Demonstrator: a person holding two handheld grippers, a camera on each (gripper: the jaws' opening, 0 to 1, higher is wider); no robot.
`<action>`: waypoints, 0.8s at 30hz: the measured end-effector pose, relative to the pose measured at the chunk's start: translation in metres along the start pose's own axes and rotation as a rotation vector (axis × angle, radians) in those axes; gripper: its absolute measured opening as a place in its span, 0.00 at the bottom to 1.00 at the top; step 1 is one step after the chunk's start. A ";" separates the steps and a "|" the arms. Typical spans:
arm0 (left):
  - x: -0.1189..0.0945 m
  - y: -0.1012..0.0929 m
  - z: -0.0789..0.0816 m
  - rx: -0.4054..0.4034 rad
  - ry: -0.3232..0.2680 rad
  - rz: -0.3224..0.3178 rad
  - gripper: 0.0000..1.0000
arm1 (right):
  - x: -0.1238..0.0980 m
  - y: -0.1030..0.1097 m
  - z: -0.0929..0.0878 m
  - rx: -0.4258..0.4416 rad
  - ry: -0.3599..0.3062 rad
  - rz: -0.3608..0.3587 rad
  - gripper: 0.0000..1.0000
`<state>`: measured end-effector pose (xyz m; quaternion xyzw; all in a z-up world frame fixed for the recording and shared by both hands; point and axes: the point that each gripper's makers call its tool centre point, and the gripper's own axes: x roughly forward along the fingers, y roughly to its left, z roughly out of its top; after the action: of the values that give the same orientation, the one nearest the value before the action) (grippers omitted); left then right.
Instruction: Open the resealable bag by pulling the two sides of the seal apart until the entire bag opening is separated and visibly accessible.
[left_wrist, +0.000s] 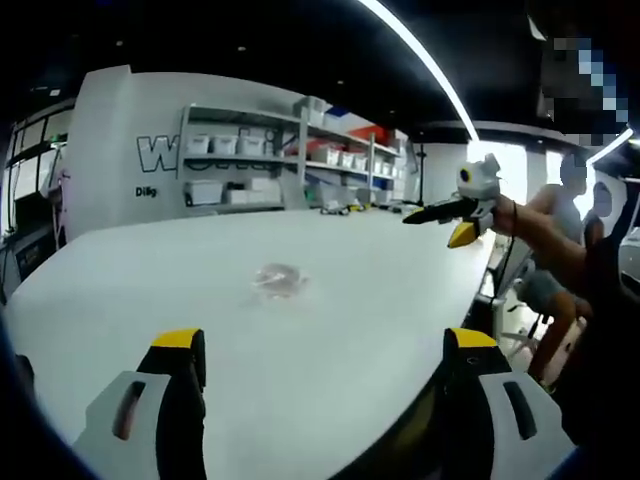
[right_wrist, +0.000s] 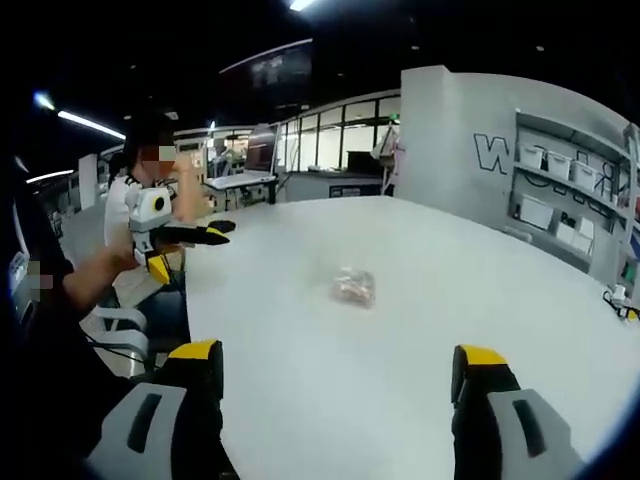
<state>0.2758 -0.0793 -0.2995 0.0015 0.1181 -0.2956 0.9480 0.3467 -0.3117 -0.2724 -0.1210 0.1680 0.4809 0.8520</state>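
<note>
In the left gripper view, the left gripper (left_wrist: 325, 365) is hovering over the white bench (left_wrist: 150, 270), jaws standing wide apart and gripping nothing; the clear resealable bag (left_wrist: 280, 279) is lying ahead, well apart. In the right gripper view, the right gripper (right_wrist: 335, 375) is likewise gaping empty, the bag (right_wrist: 354, 287) lying mid-bench beyond it.

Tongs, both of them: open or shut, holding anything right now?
Left tongs: open, holding nothing; the bag lies ahead on the table.
Right tongs: open, holding nothing.
</note>
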 end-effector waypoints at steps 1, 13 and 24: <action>0.000 0.000 0.000 0.000 0.000 -0.001 0.98 | 0.001 0.000 0.000 0.000 0.002 0.002 0.96; 0.001 -0.001 -0.001 0.004 0.004 -0.001 0.97 | 0.013 0.005 0.005 -0.014 0.004 0.023 0.96; 0.004 -0.003 -0.002 0.002 0.007 -0.003 0.97 | 0.028 0.006 0.010 -0.018 0.004 0.046 0.95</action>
<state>0.2765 -0.0836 -0.3021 0.0033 0.1209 -0.2972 0.9471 0.3568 -0.2830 -0.2746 -0.1257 0.1681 0.5016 0.8392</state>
